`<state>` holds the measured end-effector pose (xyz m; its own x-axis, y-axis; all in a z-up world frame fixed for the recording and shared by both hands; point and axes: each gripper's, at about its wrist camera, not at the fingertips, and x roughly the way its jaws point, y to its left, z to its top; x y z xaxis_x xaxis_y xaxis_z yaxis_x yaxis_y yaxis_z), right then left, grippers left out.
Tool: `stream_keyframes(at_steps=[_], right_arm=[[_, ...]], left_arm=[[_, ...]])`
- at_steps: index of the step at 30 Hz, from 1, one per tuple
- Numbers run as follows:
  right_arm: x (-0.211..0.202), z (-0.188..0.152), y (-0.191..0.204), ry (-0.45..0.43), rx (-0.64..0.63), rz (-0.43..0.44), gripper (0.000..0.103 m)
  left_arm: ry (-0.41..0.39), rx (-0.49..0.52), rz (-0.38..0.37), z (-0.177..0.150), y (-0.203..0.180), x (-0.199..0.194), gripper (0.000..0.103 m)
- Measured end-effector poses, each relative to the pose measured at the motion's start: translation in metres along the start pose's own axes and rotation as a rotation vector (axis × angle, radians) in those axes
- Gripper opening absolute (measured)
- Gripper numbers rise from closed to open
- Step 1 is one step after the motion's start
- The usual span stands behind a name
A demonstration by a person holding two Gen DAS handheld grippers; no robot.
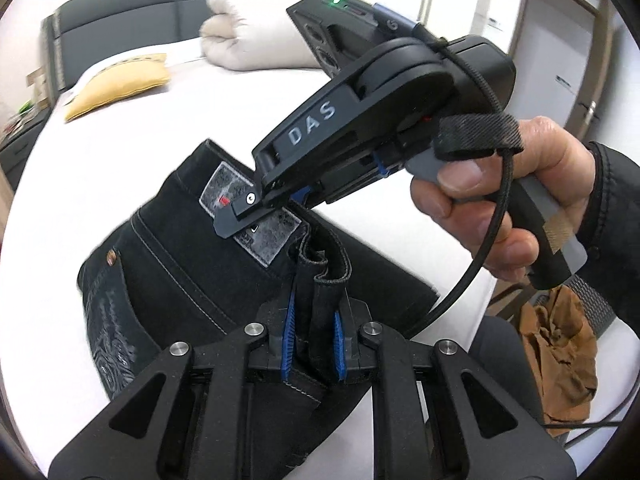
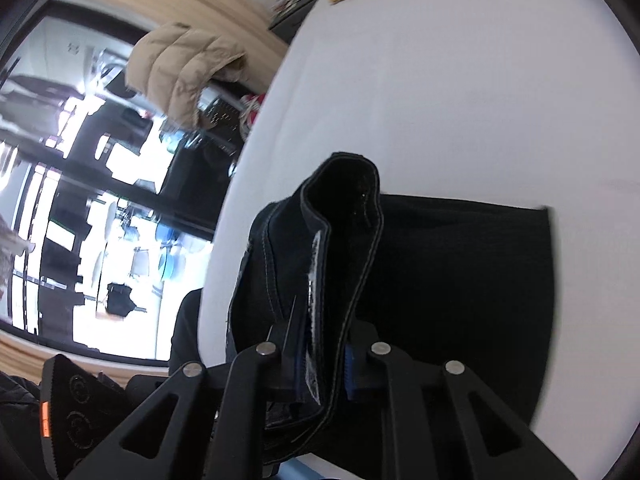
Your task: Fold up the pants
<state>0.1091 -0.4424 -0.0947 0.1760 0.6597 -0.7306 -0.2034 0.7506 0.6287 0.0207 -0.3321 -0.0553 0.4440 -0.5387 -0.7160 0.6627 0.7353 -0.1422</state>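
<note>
We find the black pants (image 1: 192, 248) lying on the bed (image 1: 120, 152) near its front edge. Left gripper (image 1: 314, 344) and right gripper (image 2: 324, 356) each have fingers clamped on hem fabric, evidently to carry the fold over.

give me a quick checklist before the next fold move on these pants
1. Left claw clamped on pants fabric: ok, a bunched dark edge sits between its blue pads.
2. Right claw clamped on fabric: ok, a thick folded layer stands between its pads.
3. Both claws hold the same edge of the pants: cannot tell.
4. Bed beyond the pants free for laying the fold: ok in the right wrist view; the yellow pillow and rolled duvet lie far off.
5. Cable of the right claw clear of the pants: ok, it hangs beside the bed edge.
6. Lower layer lying flat: ok, no big wrinkles seen.
</note>
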Motion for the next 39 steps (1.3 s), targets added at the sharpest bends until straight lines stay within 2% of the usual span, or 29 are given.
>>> stream_keyframes(at_steps=[7, 13, 16, 19, 22, 23, 24, 26, 28, 29, 32, 33, 34, 36, 37, 38, 39], right_arm=[[-0.009, -0.009, -0.06, -0.014, 0.092, -0.022, 0.016], [-0.018, -0.019, -0.098, -0.041, 0.138, 0.005, 0.016], [-0.015, -0.018, -0.107, -0.033, 0.141, 0.014, 0.016], [-0.004, -0.021, -0.119, -0.015, 0.158, 0.019, 0.024], [-0.003, -0.026, -0.134, -0.041, 0.222, 0.11, 0.027], [-0.004, -0.029, -0.136, -0.054, 0.237, 0.125, 0.033], [-0.008, -0.032, -0.135, -0.072, 0.247, 0.128, 0.035], [-0.019, -0.036, -0.132, -0.101, 0.242, 0.083, 0.036], [-0.035, -0.043, -0.129, -0.136, 0.25, 0.025, 0.039], [-0.043, -0.045, -0.123, -0.152, 0.249, 0.009, 0.038], [-0.057, -0.052, -0.09, -0.186, 0.18, 0.088, 0.02], [-0.055, -0.053, -0.083, -0.18, 0.159, 0.104, 0.017], [-0.049, -0.057, -0.068, -0.156, 0.125, 0.115, 0.015], [-0.03, -0.063, -0.055, -0.092, 0.089, 0.063, 0.014], [-0.019, -0.067, -0.059, -0.062, 0.109, 0.035, 0.014], [-0.009, -0.072, -0.069, -0.036, 0.157, 0.028, 0.005], [-0.003, -0.077, -0.081, -0.034, 0.205, 0.033, 0.0]], left_arm=[[0.059, 0.04, -0.034, 0.022, -0.031, 0.055, 0.014], [0.088, 0.056, -0.041, 0.036, -0.042, 0.084, 0.014], [0.105, 0.049, -0.04, 0.037, -0.035, 0.091, 0.014], [0.14, 0.005, -0.073, 0.03, -0.028, 0.108, 0.018], [0.163, -0.047, -0.135, 0.025, -0.019, 0.101, 0.023], [0.172, -0.072, -0.17, 0.025, -0.015, 0.093, 0.023], [0.17, -0.097, -0.203, 0.023, -0.01, 0.081, 0.023], [0.14, -0.138, -0.241, 0.022, 0.006, 0.053, 0.023], [0.093, -0.161, -0.235, 0.02, 0.028, 0.031, 0.023], [0.08, -0.179, -0.225, 0.018, 0.04, 0.027, 0.023], [0.06, -0.283, -0.179, 0.014, 0.092, 0.028, 0.023], [0.051, -0.328, -0.185, 0.014, 0.11, 0.032, 0.023], [0.045, -0.358, -0.196, 0.012, 0.12, 0.037, 0.023], [0.046, -0.398, -0.173, 0.015, 0.146, 0.047, 0.023], [0.053, -0.415, -0.181, 0.015, 0.157, 0.054, 0.023], [0.064, -0.441, -0.194, 0.017, 0.17, 0.064, 0.023], [0.071, -0.457, -0.189, 0.016, 0.178, 0.072, 0.022]])
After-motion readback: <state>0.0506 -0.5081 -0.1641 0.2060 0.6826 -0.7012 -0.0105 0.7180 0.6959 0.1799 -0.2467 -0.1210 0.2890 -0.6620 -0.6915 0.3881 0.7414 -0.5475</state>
